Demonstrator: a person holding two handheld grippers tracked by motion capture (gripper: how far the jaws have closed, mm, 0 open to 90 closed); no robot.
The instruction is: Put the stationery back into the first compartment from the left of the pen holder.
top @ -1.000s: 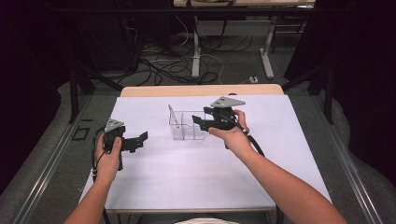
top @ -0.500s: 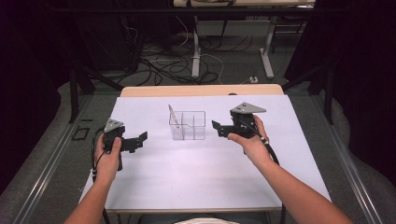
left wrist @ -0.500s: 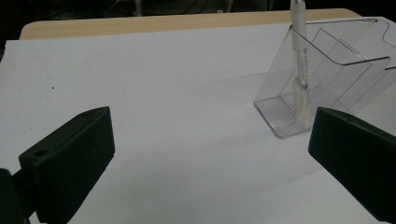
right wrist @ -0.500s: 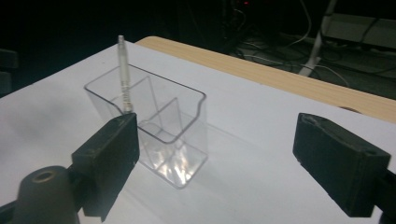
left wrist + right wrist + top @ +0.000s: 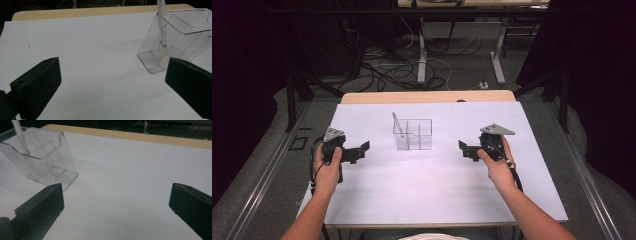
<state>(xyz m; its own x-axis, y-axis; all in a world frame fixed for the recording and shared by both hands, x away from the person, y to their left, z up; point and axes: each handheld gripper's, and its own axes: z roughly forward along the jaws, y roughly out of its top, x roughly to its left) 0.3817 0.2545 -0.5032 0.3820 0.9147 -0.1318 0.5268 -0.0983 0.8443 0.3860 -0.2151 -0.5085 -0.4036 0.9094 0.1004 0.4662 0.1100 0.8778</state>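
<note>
Now your right gripper sits off to the right of the clear holder, its jaws just spread wide with nothing between them. Your left gripper waits released on the holder's other side, a little nearer. The white pen leans in the holder's leftmost compartment, its long axis tilted up and left, toward your left hand.

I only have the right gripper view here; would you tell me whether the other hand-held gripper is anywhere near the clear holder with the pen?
Observer: The left hand-held gripper is held to the left of the holder, apart from it.
Operator: Thank you. Are its jaws open?
Observer: Yes, they are open with nothing between them.
Operator: Which compartment is the pen in?
Observer: From above, the pen leans in the holder's left end compartment.
</note>
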